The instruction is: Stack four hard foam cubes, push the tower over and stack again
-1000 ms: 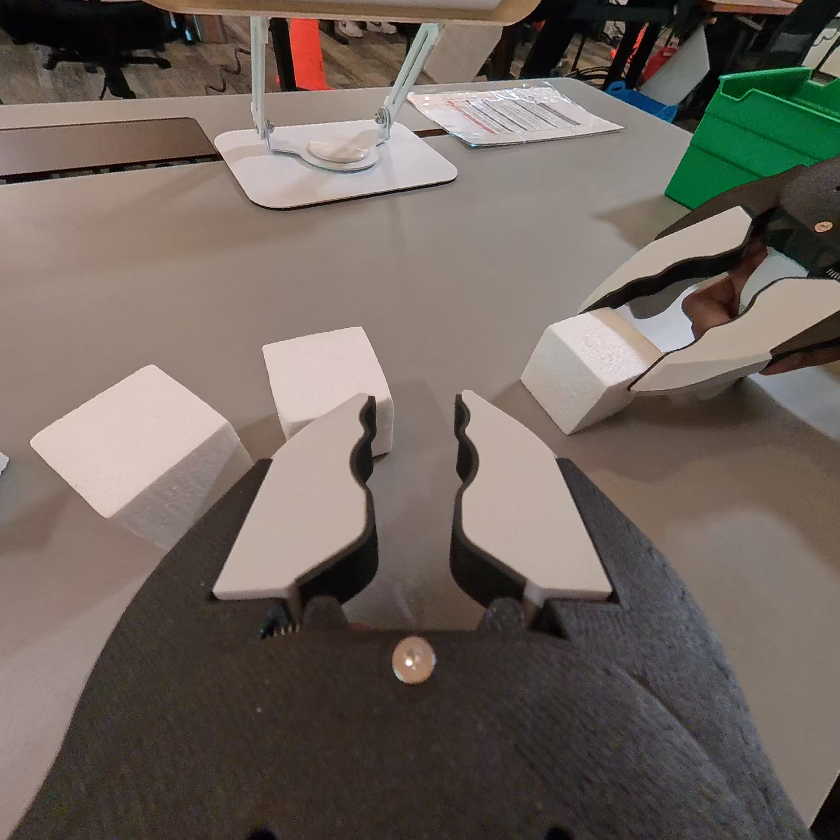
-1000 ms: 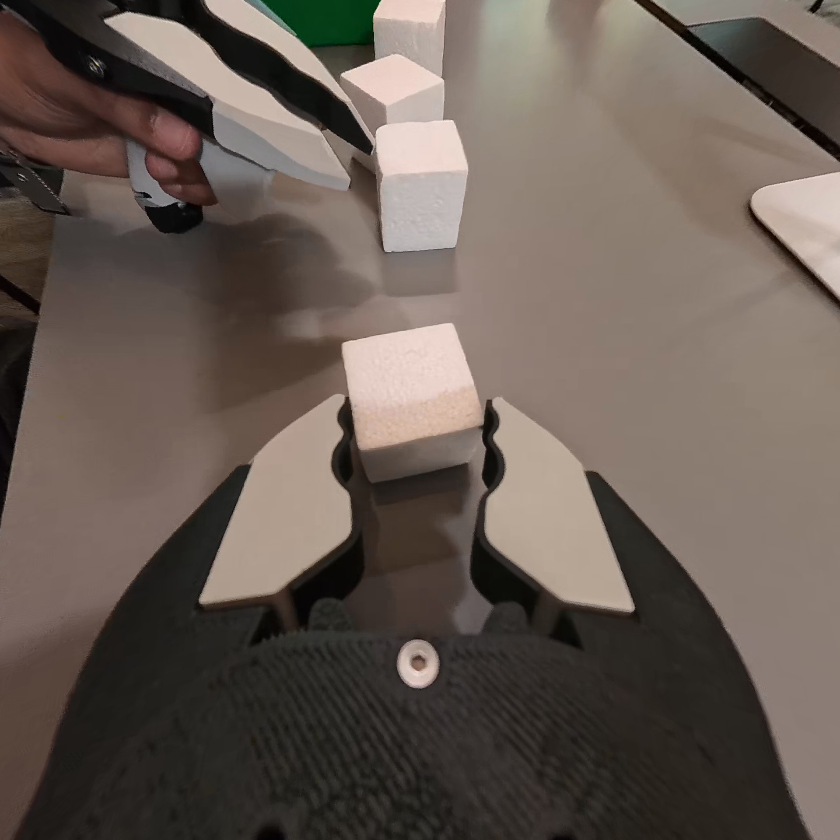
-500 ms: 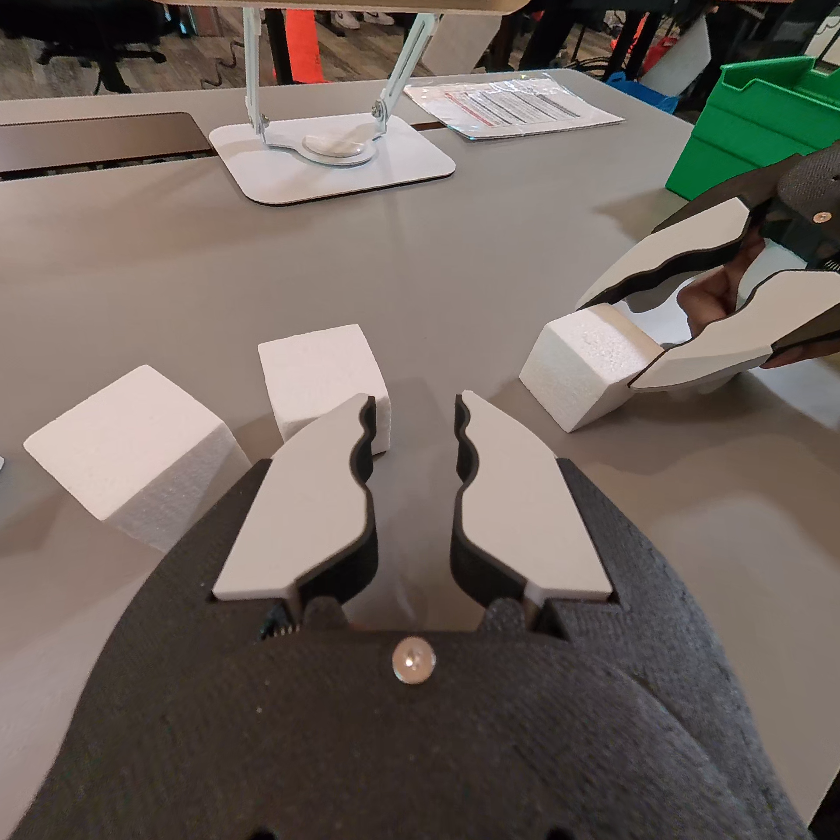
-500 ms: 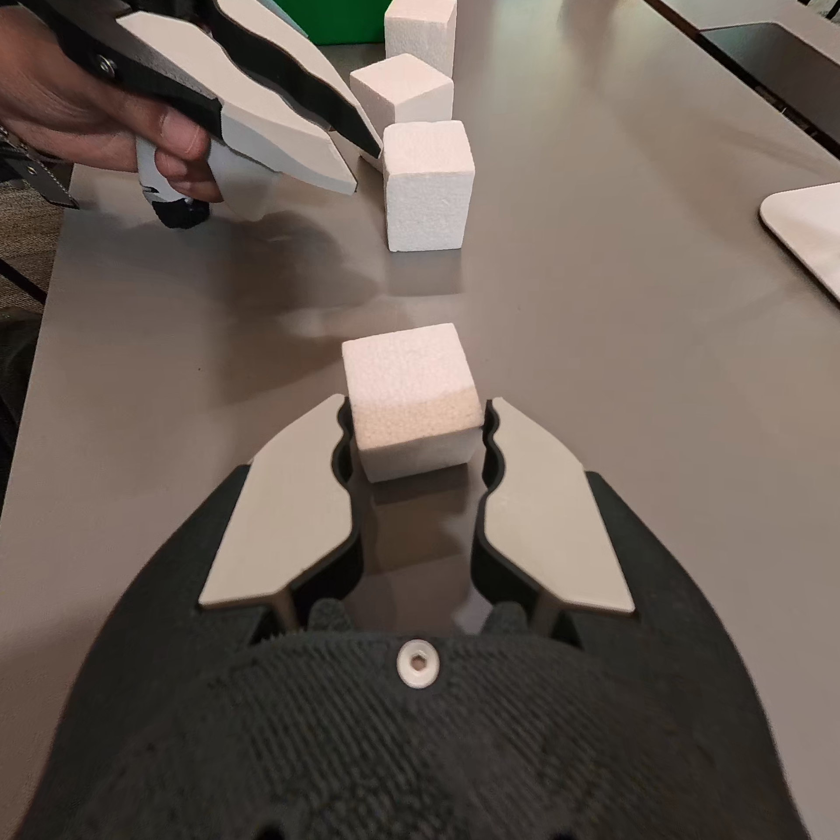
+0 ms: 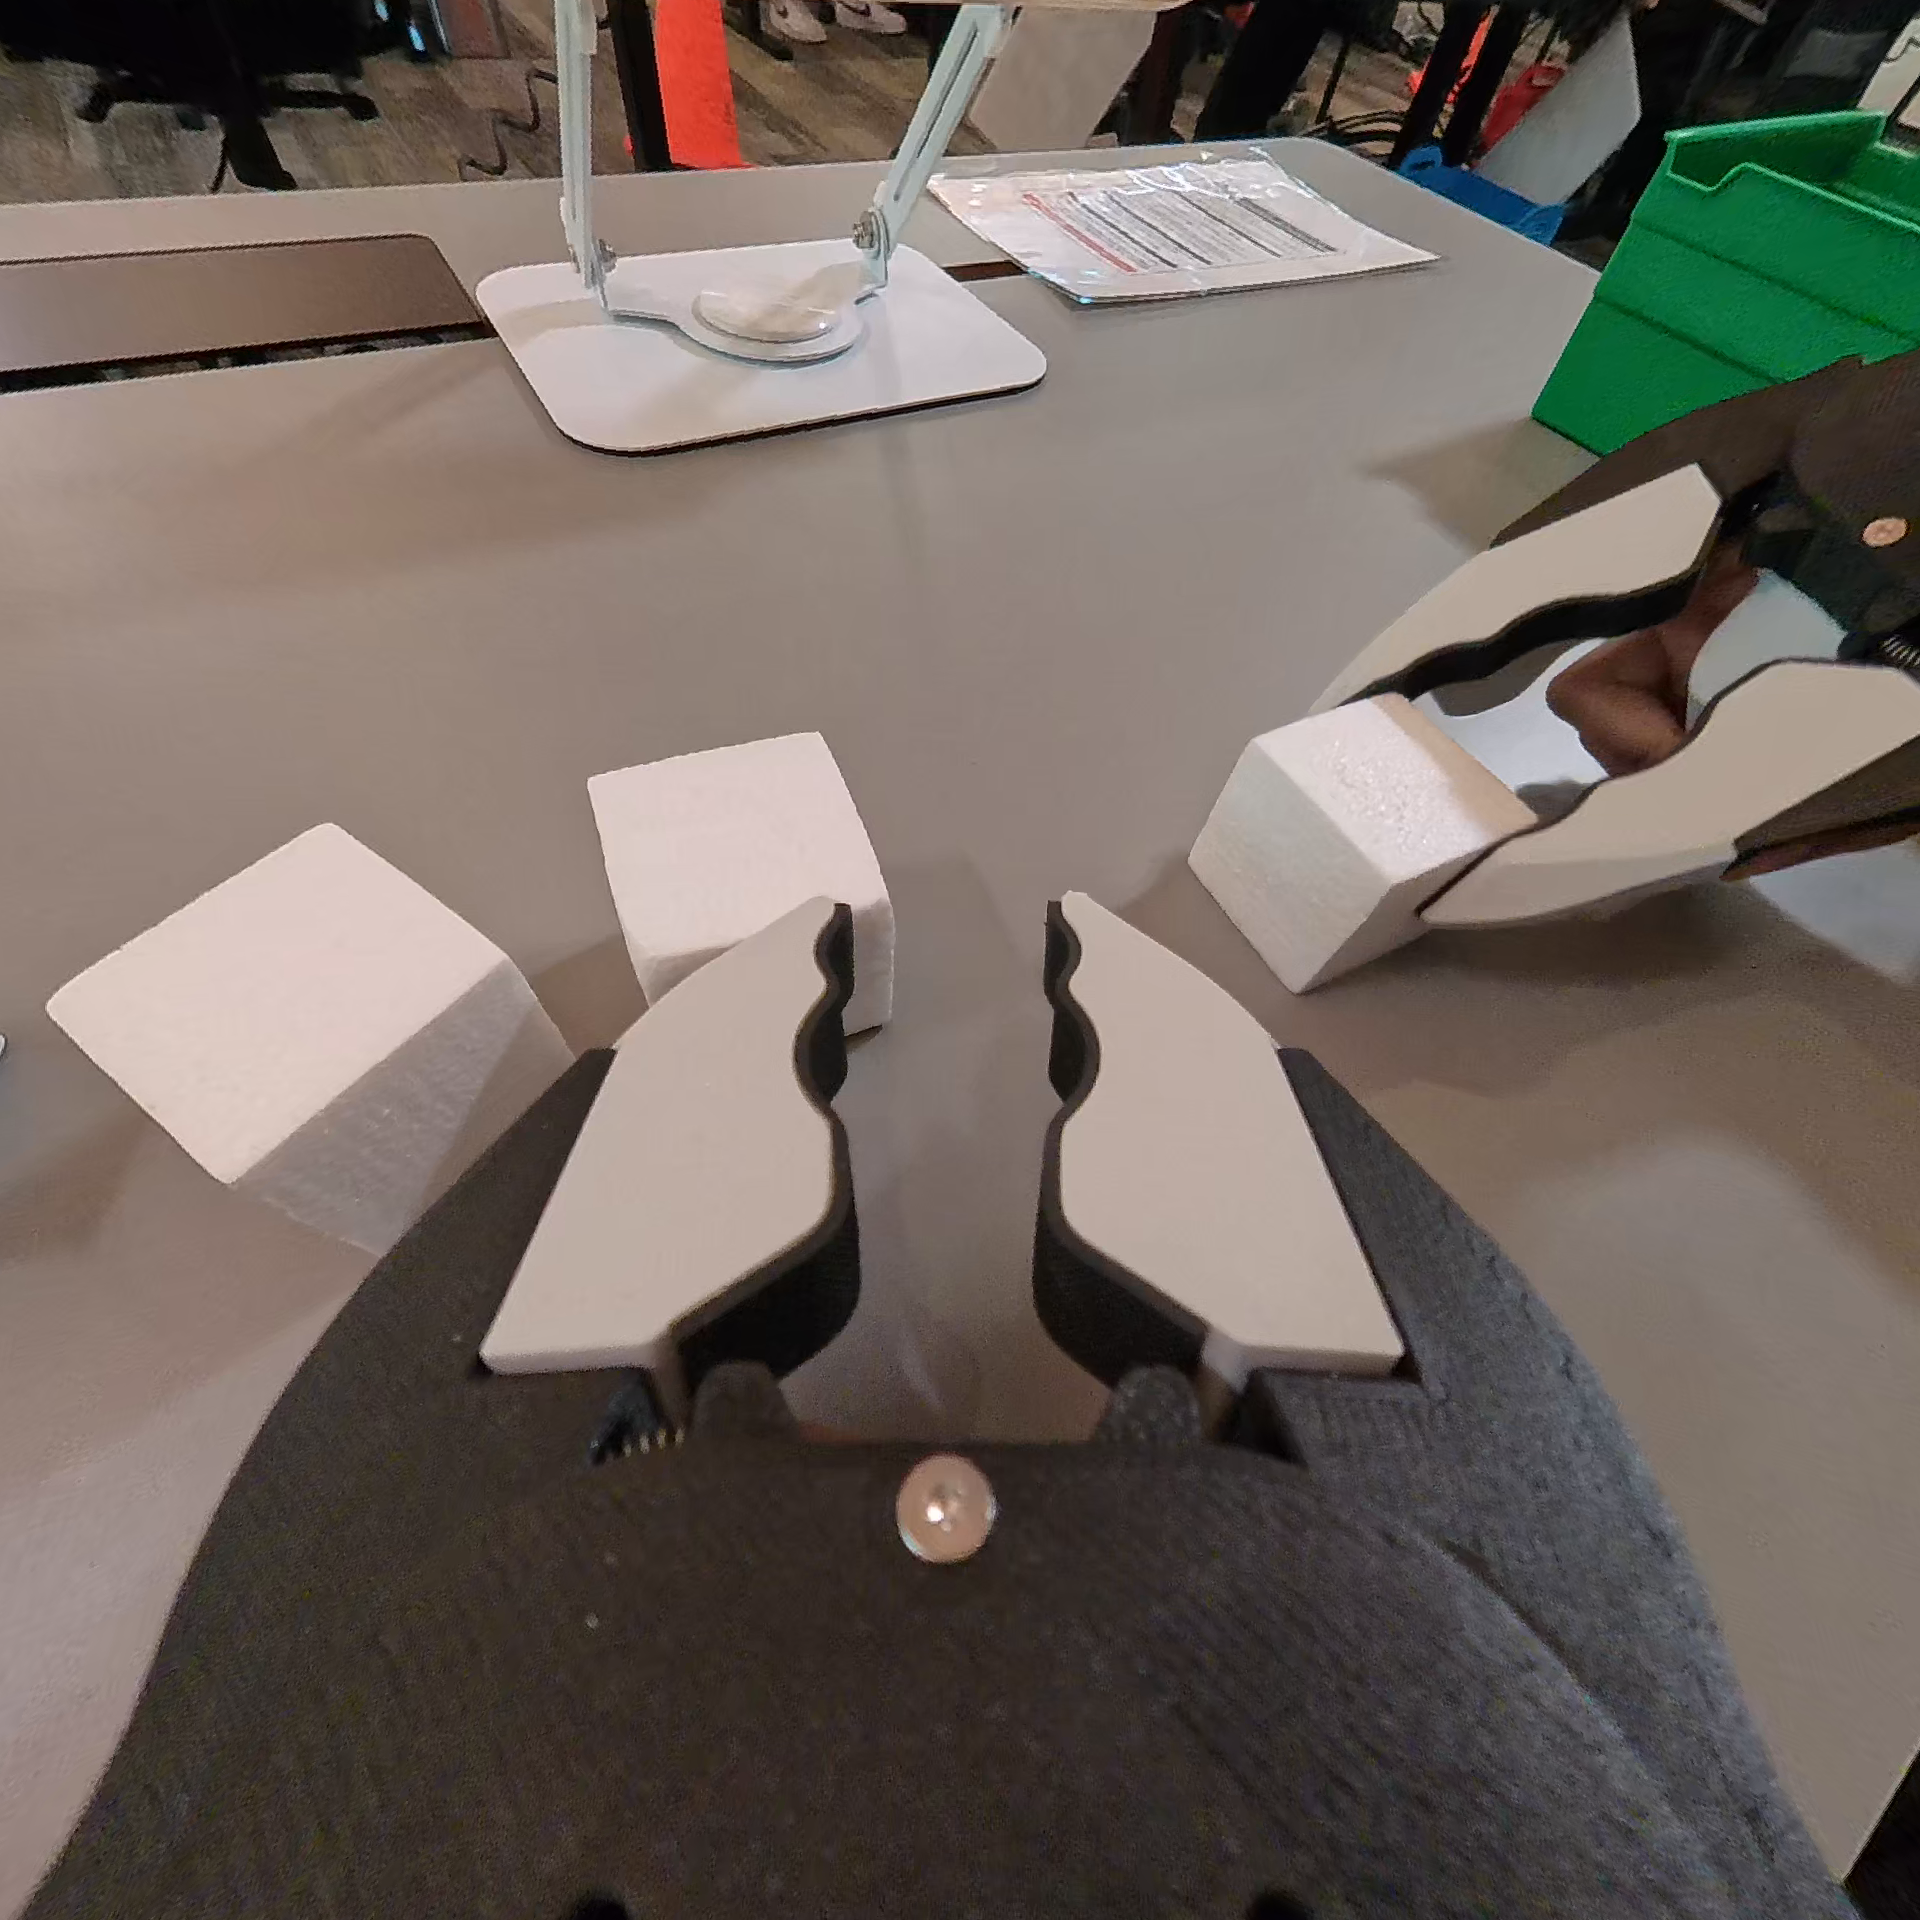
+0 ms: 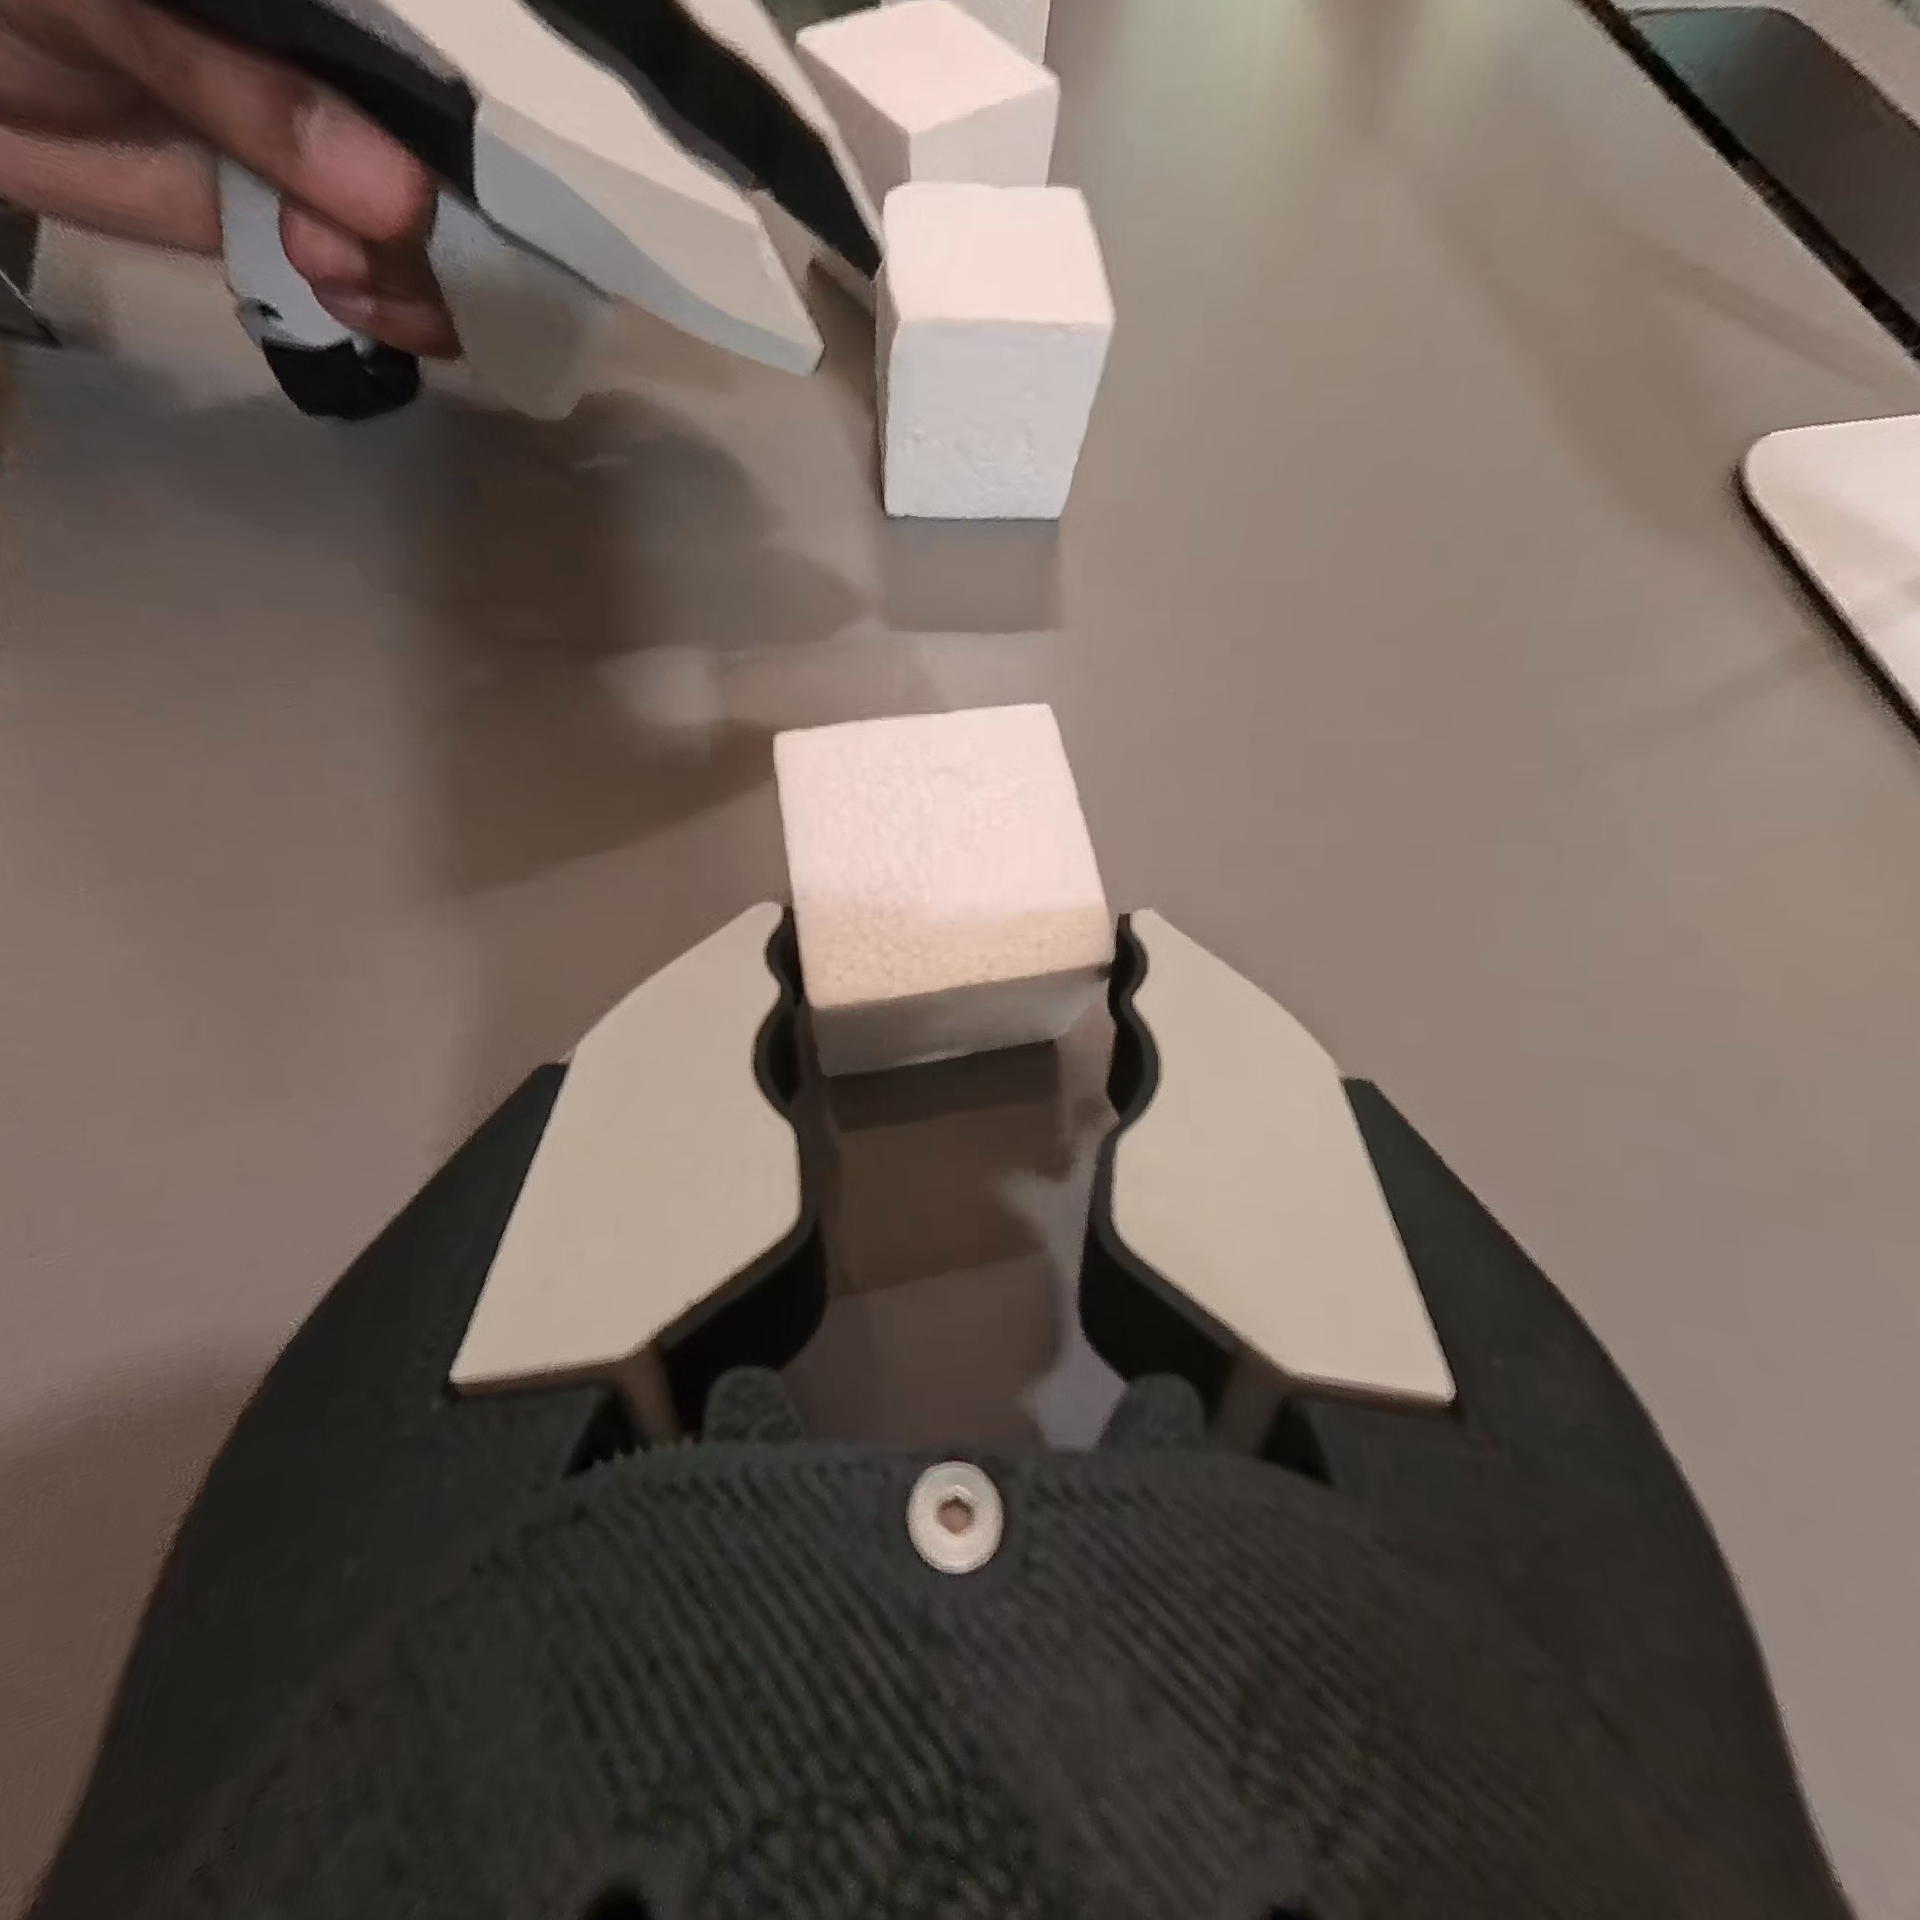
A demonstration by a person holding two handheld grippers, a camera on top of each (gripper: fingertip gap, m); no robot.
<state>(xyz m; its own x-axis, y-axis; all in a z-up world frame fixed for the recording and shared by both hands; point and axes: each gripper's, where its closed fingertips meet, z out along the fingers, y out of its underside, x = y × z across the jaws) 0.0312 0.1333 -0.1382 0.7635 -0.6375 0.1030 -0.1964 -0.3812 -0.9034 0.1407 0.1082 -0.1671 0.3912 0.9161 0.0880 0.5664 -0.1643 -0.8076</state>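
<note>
Foam cube point(image 6: 935, 883) pinched by right hand-held gripper point(image 6: 951, 971) on grey surface point(image 6: 1455, 779); we log left hand-held gripper point(image 5: 948, 961) spread (empty) beside second cube point(image 5: 732, 831).

Right hand-held gripper point(image 6: 951, 961) with pale fingers point(image 6: 644, 1164) and a black textured body, set around a white foam cube point(image 6: 930, 883) on the grey table point(image 6: 1455, 831), fingertips flanking the cube's near corners; contact with the pads not clear. Farther off, a second white foam cube point(image 6: 992, 343) upright, with a third white foam block point(image 6: 925, 88) behind it. At upper left, the left hand-held gripper point(image 6: 800, 270), blurred, gripped by a hand point(image 6: 208, 135), tips angled down just beside the second cube. White flat plate point(image 6: 1849, 530) at the right edge.
</note>
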